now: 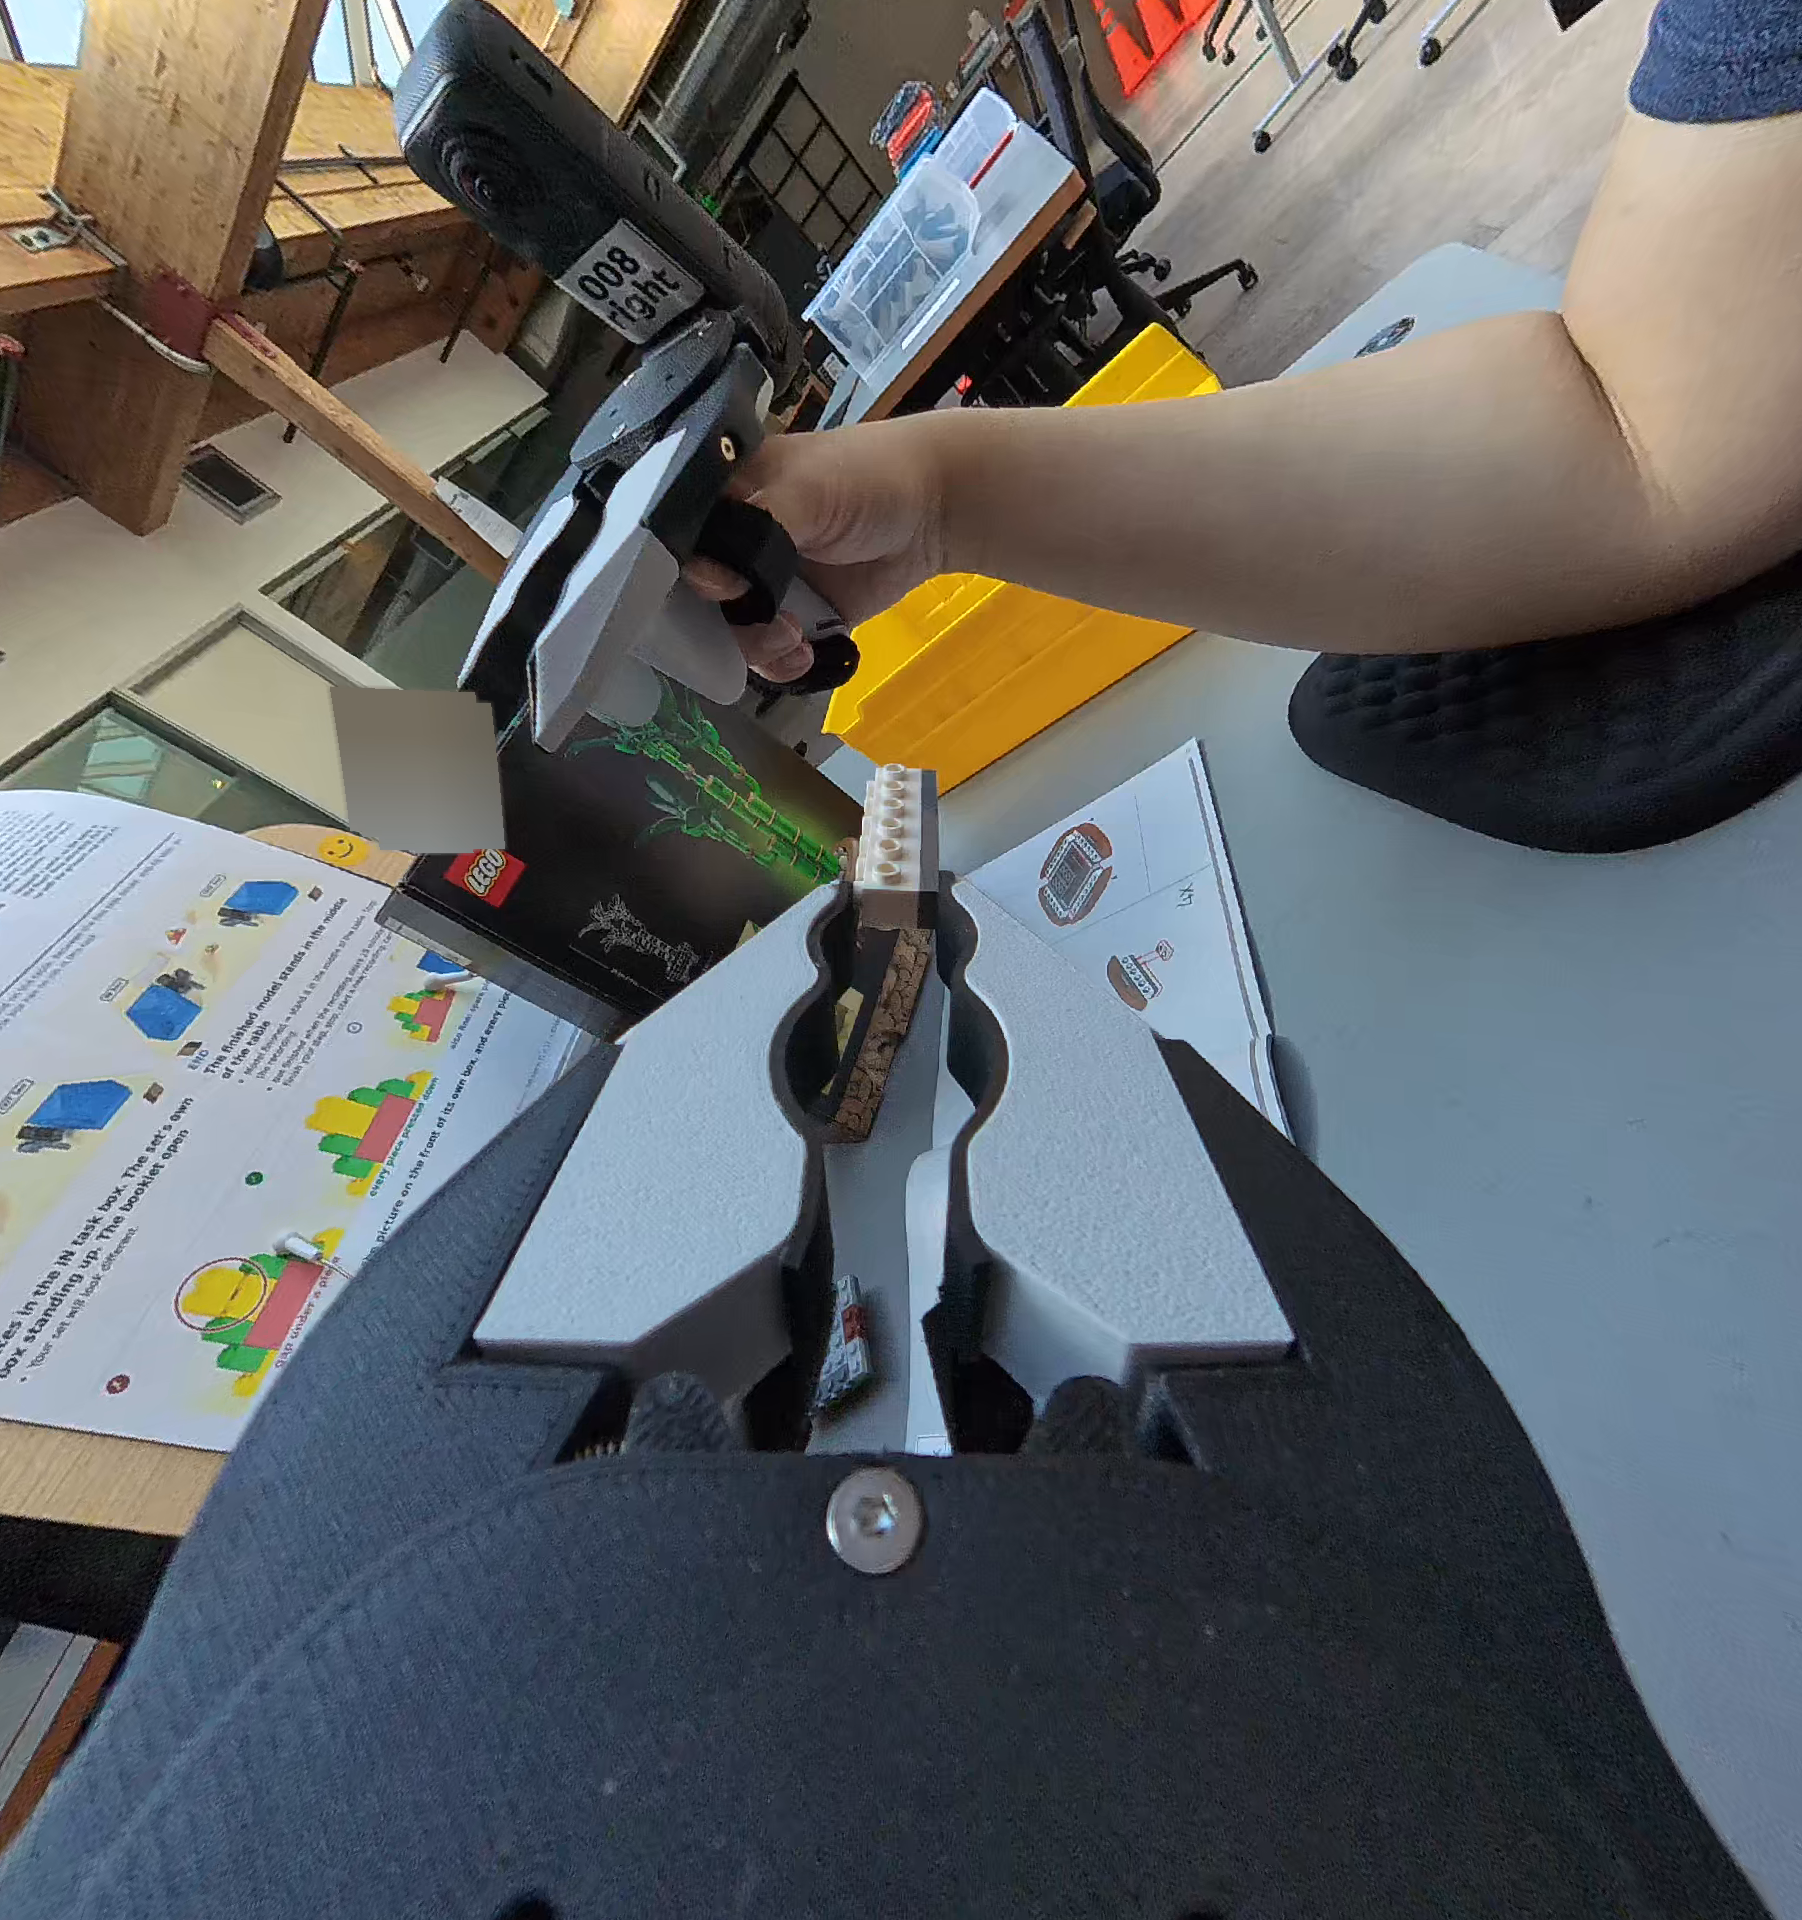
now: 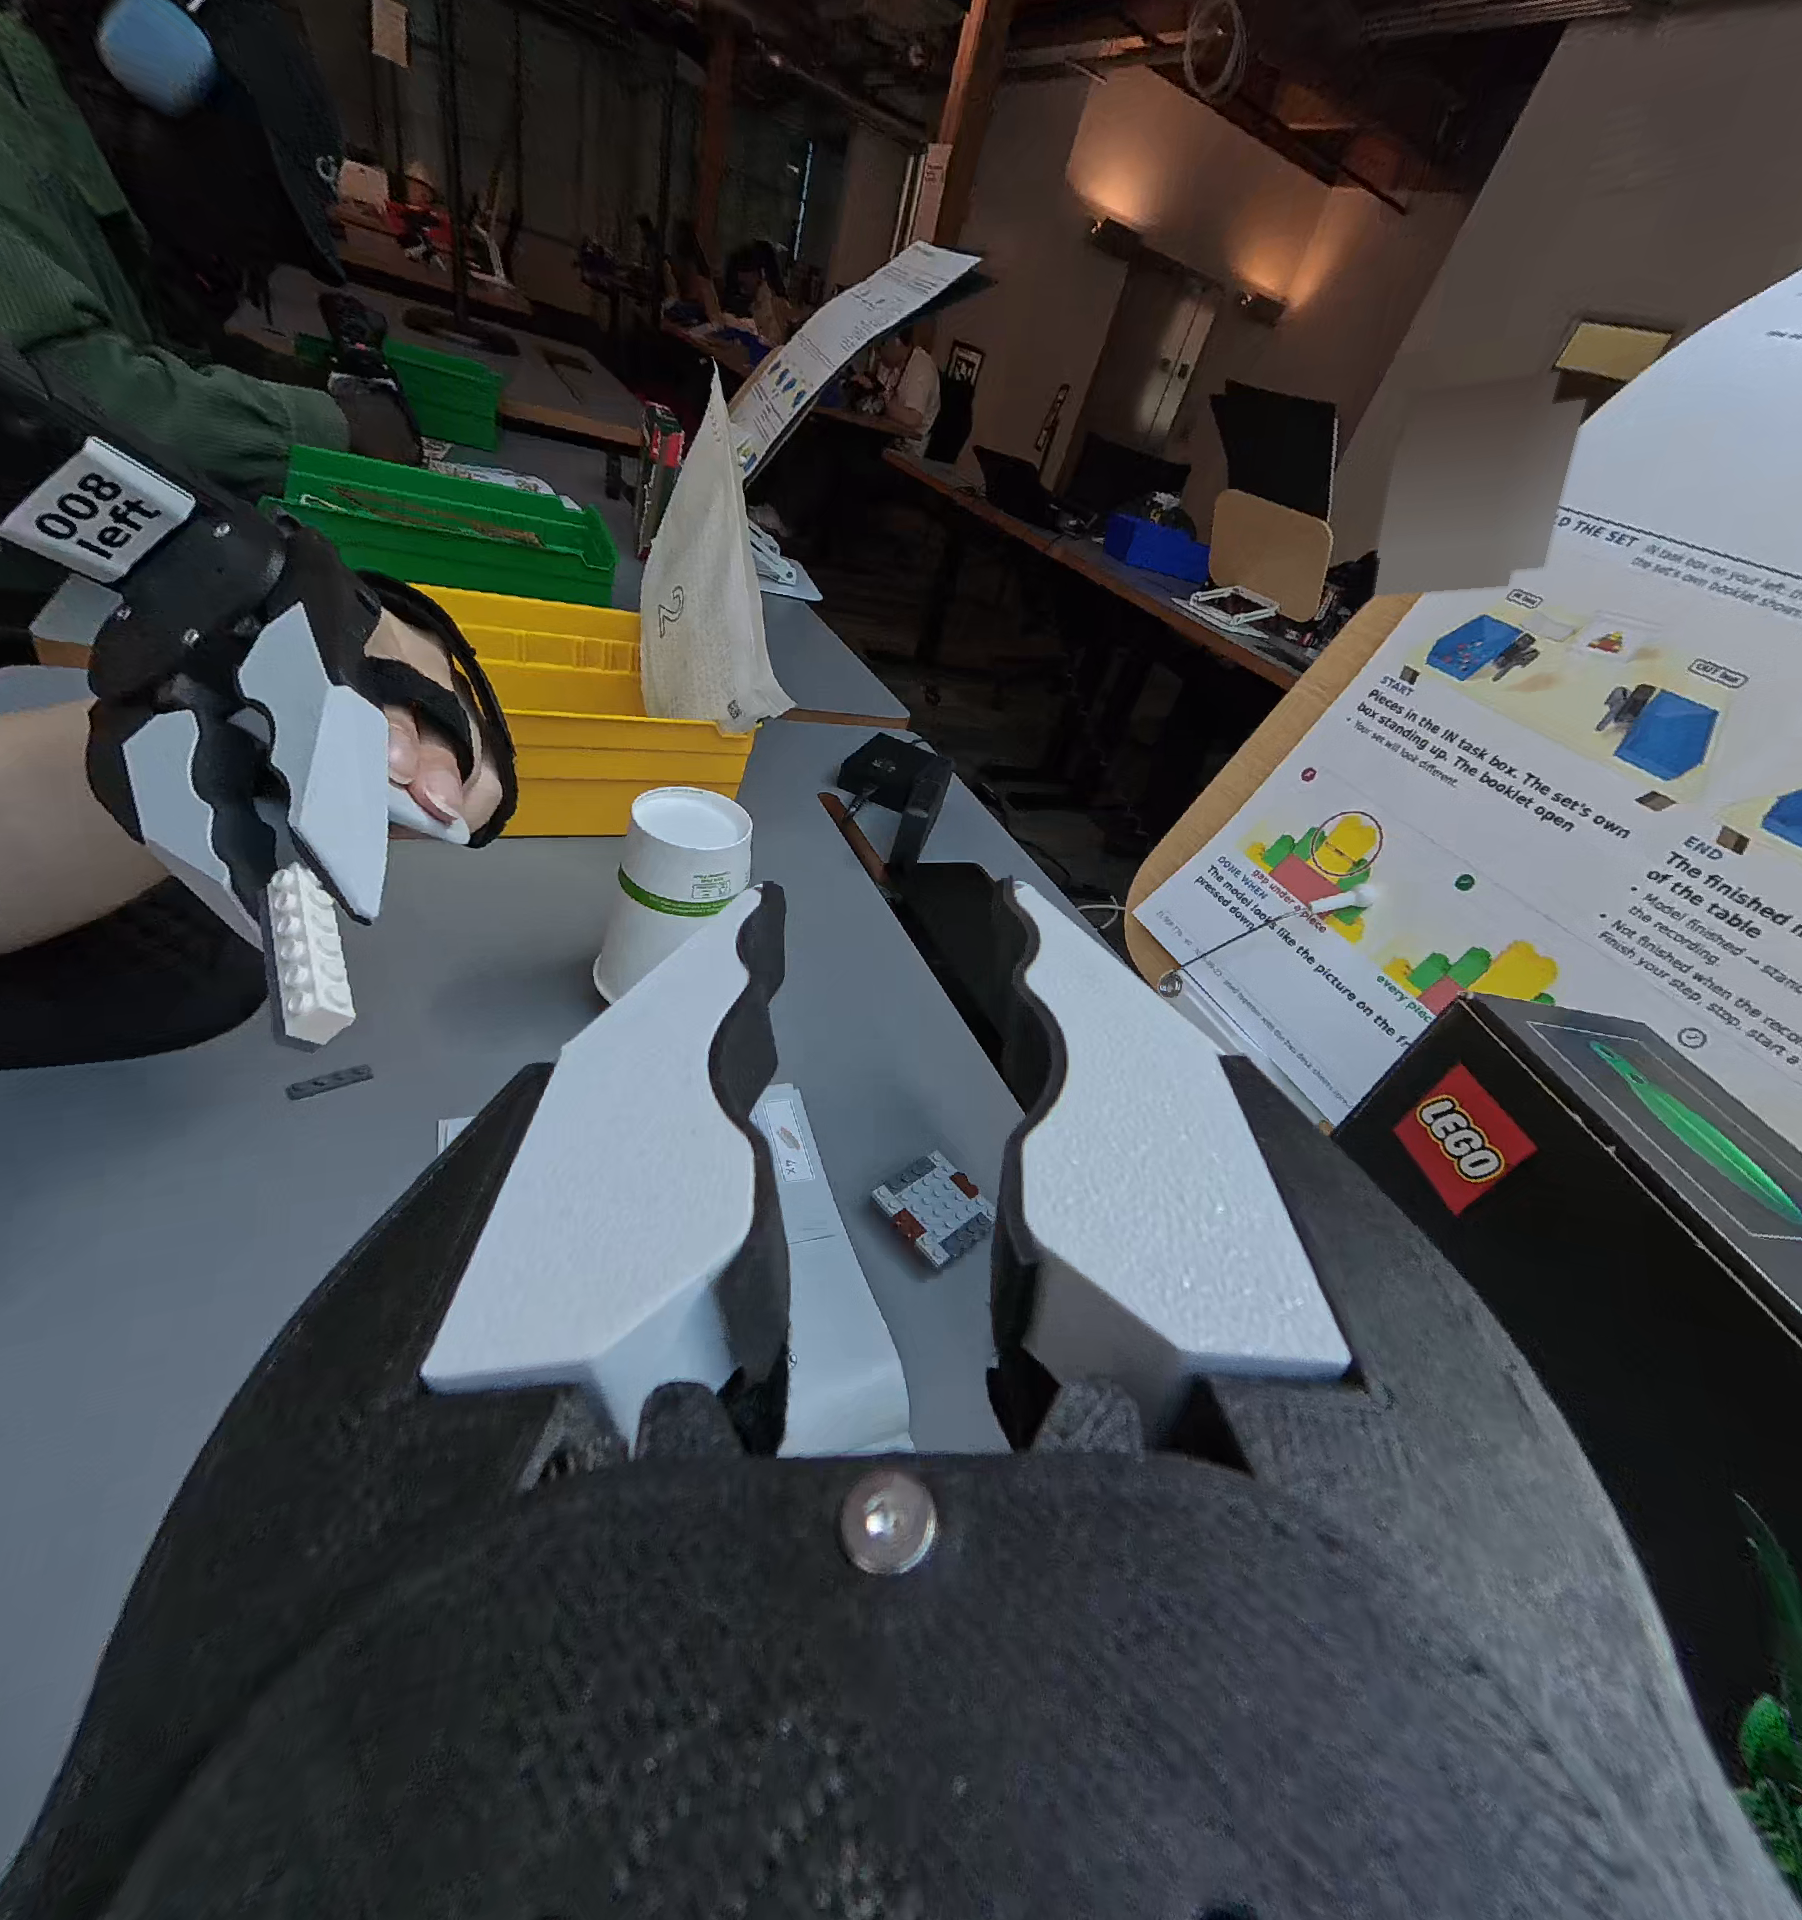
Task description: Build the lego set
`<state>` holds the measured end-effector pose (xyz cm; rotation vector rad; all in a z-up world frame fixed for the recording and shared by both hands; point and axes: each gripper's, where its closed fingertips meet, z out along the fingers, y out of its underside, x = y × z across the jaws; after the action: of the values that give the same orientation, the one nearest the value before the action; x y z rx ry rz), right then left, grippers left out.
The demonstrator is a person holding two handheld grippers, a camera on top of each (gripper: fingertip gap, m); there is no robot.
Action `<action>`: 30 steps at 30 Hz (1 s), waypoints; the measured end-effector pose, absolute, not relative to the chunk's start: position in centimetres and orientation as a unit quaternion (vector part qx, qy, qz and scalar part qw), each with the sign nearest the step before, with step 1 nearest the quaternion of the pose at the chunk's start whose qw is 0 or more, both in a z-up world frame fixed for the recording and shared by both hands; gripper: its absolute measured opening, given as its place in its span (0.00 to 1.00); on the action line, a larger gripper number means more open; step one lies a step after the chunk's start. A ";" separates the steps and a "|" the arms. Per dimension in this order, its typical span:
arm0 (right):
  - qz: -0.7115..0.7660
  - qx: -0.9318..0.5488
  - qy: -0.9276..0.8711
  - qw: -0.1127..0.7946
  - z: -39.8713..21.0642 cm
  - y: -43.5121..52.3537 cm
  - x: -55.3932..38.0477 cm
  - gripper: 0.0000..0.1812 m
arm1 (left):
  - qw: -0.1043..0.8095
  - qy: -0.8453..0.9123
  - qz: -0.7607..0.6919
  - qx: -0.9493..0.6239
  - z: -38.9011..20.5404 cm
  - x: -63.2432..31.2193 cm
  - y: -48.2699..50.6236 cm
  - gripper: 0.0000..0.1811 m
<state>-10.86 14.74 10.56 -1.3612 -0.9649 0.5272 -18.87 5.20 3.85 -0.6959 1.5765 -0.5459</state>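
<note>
Gripping white brick (image 2: 307,954), left hand-held gripper (image 2: 284,883) clears table (image 2: 201,1195).

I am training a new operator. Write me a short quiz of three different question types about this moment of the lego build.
1. True or false: the left gripper is shut on the white brick.
2. Which object lies on the table between the fingers of the right gripper in its own view? A) a paper cup B) a small grey studded plate C) a yellow bin
3. Fill in: the right gripper is ____ and holds nothing.

Key:
1. True.
2. B, the grey plate; the paper cup stands upside down farther off.
3. Open.
</note>
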 end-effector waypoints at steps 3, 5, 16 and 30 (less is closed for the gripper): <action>0.292 -0.602 -0.387 0.635 10.7 15.3 -10.6 0.22 | 0.612 0.683 -0.237 -0.320 3.3 -18.9 5.9 0.07; 0.304 -0.601 -0.374 0.637 10.6 15.7 -10.5 0.21 | 0.613 0.681 -0.238 -0.323 3.3 -18.9 5.9 0.07; 0.278 -0.629 -0.424 0.589 7.9 15.6 -12.4 0.22 | 0.588 0.699 -0.238 -0.330 2.3 -19.1 5.6 0.07; 0.269 -0.657 -0.419 0.566 6.3 16.0 -11.7 0.22 | 0.593 0.688 -0.246 -0.338 3.0 -20.3 6.2 0.07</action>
<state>-11.71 15.98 6.31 -1.5435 -0.9860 0.6336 -20.28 6.23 2.97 -0.7853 1.5996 -0.5710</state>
